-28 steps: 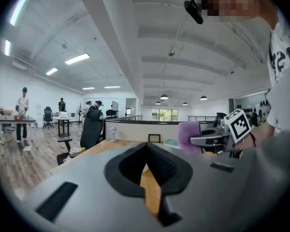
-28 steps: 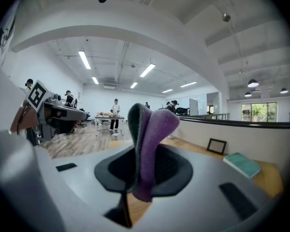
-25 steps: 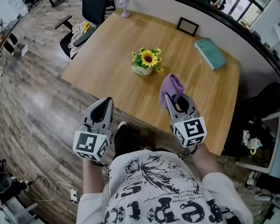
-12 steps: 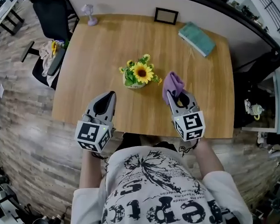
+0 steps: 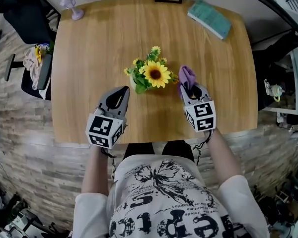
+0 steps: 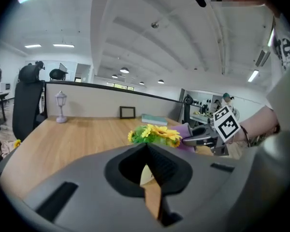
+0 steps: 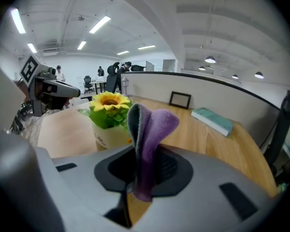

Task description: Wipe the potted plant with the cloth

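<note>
Head view: potted plant [image 5: 148, 76] mid-worktop [image 5: 89, 43]; right gripper [image 5: 188, 87] at its 3 o'clock, clamped on the purple cloth [image 5: 186, 76]; left gripper [image 5: 124, 90] at its 8 o'clock, closed and empty; cloth just beside the leaves, contact unclear, wiping judged unstarted. Right gripper view alone shows the pot [image 7: 108, 135] wall; left gripper view, the meeting jaws.

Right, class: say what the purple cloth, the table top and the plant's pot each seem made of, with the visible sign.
The cloth looks like soft fleecy fabric, likely microfibre: fuzzy nap, limp fold, grey reverse. The table top is wood or wood-look laminate: light grain lines, matte finish. The pot is probably glazed ceramic, possibly plastic: smooth cream surface.
</note>
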Tool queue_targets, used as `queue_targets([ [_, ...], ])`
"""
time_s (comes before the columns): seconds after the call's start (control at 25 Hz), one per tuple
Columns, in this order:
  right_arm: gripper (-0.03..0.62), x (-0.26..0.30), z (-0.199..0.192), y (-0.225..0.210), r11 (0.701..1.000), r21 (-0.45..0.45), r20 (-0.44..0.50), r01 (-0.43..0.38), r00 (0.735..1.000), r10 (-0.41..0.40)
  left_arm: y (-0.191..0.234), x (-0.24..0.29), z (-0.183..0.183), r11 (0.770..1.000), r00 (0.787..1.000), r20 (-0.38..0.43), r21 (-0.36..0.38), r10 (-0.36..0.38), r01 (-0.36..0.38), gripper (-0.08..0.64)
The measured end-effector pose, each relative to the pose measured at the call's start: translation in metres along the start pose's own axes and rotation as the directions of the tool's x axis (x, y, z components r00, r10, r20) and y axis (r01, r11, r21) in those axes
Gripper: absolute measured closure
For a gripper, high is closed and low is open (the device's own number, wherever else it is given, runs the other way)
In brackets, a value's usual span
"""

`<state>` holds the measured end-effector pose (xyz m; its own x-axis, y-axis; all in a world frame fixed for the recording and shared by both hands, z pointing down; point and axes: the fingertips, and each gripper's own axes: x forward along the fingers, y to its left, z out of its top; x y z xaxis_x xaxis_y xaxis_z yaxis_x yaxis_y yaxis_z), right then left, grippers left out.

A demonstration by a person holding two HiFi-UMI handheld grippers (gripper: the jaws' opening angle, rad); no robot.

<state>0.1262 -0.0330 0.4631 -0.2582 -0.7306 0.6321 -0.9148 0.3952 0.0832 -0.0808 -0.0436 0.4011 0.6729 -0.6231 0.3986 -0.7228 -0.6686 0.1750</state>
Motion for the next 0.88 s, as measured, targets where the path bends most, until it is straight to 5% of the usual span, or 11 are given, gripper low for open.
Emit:
queue_targets([
  [0.24,0.52,0.039,-0.013,-0.011,1.0,0.017,-0.085,0.012,0.996,-0.01,0.008,0.039,-0.019,0.998,0.997,-0.047,-0.001,-0.066,0.066,0.557],
  [0.88,0.518,0.084,-0.003,0.024,0.996,-0.041,-0.109,-0.074,0.992,0.07,0.011,0.07,-0.043,0.987,0.982,-0.103,-0.032,-0.157,0.155,0.557],
])
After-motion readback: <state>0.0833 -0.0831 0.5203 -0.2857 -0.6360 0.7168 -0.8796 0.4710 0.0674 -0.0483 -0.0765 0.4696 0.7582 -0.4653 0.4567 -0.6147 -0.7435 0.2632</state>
